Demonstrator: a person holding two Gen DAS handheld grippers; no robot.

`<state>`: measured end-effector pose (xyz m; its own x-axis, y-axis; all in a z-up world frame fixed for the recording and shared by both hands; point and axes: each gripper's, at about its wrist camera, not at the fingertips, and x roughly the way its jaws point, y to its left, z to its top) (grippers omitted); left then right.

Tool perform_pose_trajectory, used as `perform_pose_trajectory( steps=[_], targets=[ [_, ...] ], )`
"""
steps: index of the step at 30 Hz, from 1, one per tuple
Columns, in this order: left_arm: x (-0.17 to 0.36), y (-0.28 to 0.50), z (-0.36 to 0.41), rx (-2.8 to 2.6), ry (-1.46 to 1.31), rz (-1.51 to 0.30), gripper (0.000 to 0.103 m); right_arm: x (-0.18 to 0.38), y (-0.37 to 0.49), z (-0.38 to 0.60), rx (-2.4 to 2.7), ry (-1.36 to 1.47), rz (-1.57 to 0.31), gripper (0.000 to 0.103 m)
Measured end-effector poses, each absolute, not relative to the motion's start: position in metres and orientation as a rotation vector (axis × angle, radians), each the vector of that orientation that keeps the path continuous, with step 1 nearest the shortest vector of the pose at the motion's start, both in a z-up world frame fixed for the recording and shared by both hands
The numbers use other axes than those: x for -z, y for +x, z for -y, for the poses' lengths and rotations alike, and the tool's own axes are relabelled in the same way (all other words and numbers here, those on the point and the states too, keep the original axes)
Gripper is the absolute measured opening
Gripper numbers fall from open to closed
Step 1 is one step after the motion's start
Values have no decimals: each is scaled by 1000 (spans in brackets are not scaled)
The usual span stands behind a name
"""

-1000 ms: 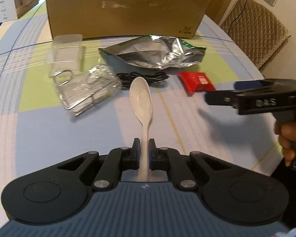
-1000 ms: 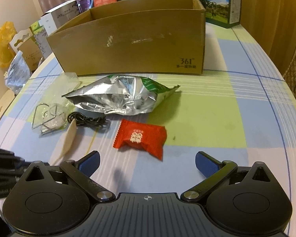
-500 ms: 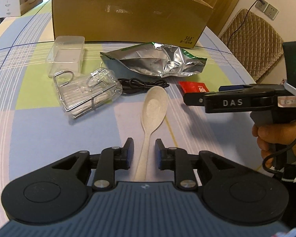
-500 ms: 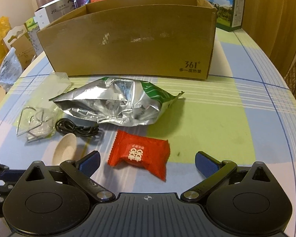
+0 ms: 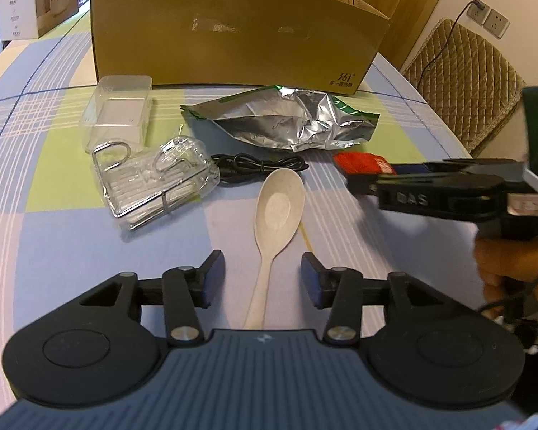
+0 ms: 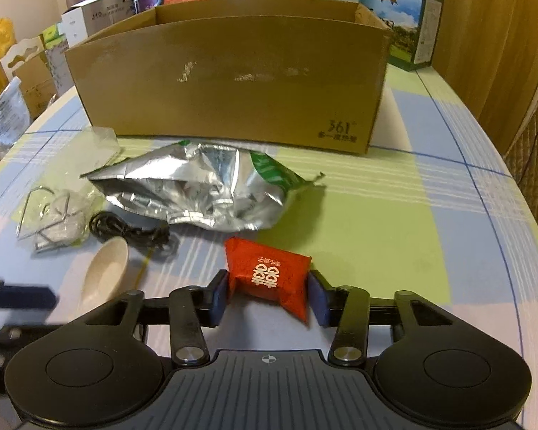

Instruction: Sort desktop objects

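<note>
A beige spoon (image 5: pixel 278 208) lies flat on the checked tablecloth, its handle between the fingers of my open left gripper (image 5: pixel 263 276), which do not touch it. A red candy packet (image 6: pixel 269 276) rests on the cloth with my right gripper (image 6: pixel 269 297) shut on it, a pad pressed against each side. In the left wrist view the right gripper (image 5: pixel 430 193) reaches in from the right and hides most of the red packet (image 5: pixel 362 163). A large open cardboard box (image 6: pixel 233 82) stands behind.
A crumpled silver foil bag (image 5: pixel 287 122), a coiled black cable (image 5: pixel 258 165), a clear plastic box (image 5: pixel 120 114) and a wire rack wrapped in clear plastic (image 5: pixel 154 182) lie in front of the cardboard box. Boxes and bags crowd the table's far side. A padded chair (image 5: pixel 466 82) stands to the right.
My left gripper opened and let go of the spoon, which now lies on the cloth. My right gripper moved forward and its fingers closed in around the red packet.
</note>
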<state>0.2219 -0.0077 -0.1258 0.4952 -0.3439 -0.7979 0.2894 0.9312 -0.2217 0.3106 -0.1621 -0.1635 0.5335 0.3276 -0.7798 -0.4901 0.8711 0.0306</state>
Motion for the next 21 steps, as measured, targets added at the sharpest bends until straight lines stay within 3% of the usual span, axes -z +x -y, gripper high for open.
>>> perform_pose_trajectory(
  steps=[16, 17, 20, 21],
  targets=[
    [131, 242, 40, 397, 93, -934, 56, 157, 261, 213, -462, -175, -884, 43],
    [132, 243, 42, 396, 98, -929, 56, 158, 259, 214, -468, -174, -882, 47],
    [134, 246, 47, 392, 121, -911, 56, 159, 257, 217, -470, -154, -898, 79],
    [134, 247, 48, 390, 123, -907, 56, 159, 256, 219, -462, -144, -899, 84]
  ],
)
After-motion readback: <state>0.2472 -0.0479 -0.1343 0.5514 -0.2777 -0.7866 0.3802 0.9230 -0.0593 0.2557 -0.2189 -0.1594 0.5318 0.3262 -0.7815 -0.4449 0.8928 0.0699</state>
